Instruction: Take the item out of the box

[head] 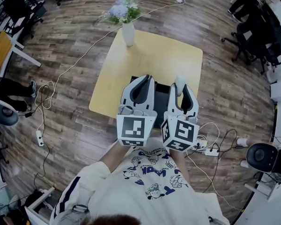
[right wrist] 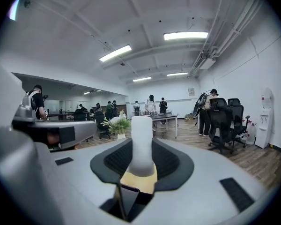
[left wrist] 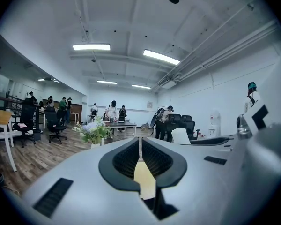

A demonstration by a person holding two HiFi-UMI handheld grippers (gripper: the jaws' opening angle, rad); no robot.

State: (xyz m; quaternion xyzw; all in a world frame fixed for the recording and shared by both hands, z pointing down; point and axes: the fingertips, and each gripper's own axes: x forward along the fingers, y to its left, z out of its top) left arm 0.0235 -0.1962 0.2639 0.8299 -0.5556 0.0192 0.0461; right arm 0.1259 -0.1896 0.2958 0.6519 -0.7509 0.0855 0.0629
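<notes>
In the head view both grippers hover over a black box (head: pixel 162 102) at the near edge of a yellow table (head: pixel 168 55). My right gripper (head: pixel 181 92) is shut on a white, rounded, upright item (head: pixel 180 83) that sticks out past its tips. In the right gripper view the same item (right wrist: pixel 141 135) stands between the dark pads of my right gripper (right wrist: pixel 141 149), lifted with the room behind it. My left gripper (head: pixel 148 78) sits beside it on the left. Its jaws (left wrist: pixel 139 146) stand together with only a thin slit and nothing between them. The box's inside is hidden by the grippers.
A white vase of flowers (head: pixel 128 34) stands at the table's far edge. Cables and a power strip (head: pixel 210 150) lie on the wooden floor to the right. Office chairs (head: pixel 250 29) stand at the far right. Several people stand at a desk far off (right wrist: pixel 152 104).
</notes>
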